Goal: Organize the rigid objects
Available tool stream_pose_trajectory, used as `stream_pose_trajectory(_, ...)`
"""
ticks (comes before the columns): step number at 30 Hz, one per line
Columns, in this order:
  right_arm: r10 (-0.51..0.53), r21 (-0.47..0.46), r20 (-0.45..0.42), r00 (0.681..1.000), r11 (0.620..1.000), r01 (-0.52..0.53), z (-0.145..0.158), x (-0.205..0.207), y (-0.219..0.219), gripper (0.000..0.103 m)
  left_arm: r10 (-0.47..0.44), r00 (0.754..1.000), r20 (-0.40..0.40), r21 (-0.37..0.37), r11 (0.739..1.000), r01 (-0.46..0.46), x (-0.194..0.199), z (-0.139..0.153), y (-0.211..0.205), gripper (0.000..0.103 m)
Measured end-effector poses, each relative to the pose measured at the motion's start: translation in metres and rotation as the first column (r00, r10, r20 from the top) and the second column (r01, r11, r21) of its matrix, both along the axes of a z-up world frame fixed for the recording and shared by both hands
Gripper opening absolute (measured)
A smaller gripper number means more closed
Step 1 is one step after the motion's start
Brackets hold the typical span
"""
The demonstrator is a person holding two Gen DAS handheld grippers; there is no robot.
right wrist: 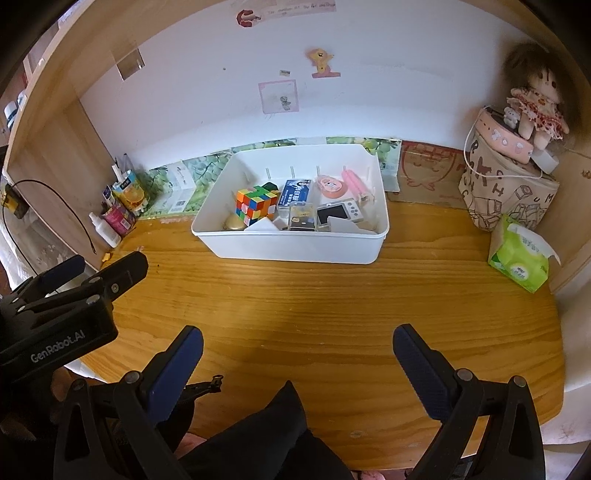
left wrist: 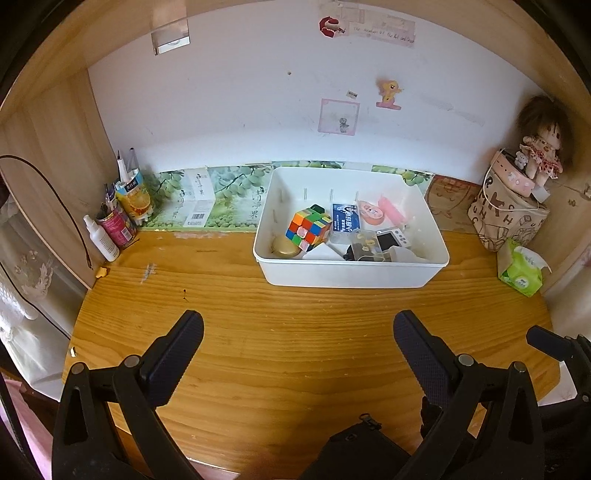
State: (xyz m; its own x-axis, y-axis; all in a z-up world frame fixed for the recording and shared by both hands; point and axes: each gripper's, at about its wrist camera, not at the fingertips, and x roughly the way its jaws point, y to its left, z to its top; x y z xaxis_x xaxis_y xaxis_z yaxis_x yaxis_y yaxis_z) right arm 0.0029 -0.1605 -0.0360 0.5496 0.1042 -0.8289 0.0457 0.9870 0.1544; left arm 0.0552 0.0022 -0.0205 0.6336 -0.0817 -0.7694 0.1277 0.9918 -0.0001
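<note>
Left gripper (left wrist: 298, 334) and right gripper (right wrist: 298, 345) both spread wide, holding nothing, white bin (left wrist: 351, 275) at frame centre containing Rubik's cube (left wrist: 308, 229), blue card box (left wrist: 345, 218), small camera (right wrist: 338, 212).

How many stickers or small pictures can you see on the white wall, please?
4: a red one at the top, a yellow character, a tiny label left of it, and a pink square below. The taped paper strip is not counted.

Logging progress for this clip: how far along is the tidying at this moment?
Seemingly near done: the multicoloured puzzle cube, blue card box and small white camera already lie in the white plastic bin. Nothing in hand: left tool and right tool are open. No loose items remain on the wooden desk.
</note>
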Motion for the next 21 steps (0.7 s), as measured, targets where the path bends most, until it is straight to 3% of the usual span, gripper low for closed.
stream_pose_trajectory(21, 0.002, 0.013, -0.019, 1.000, 1.000, -0.002, -0.0041, -0.0049, 0.0025, 0.103, -0.010, 1.000, -0.007, 0.005, 1.000, 0.010, -0.0042, -0.0015, -0.0062, 0.102)
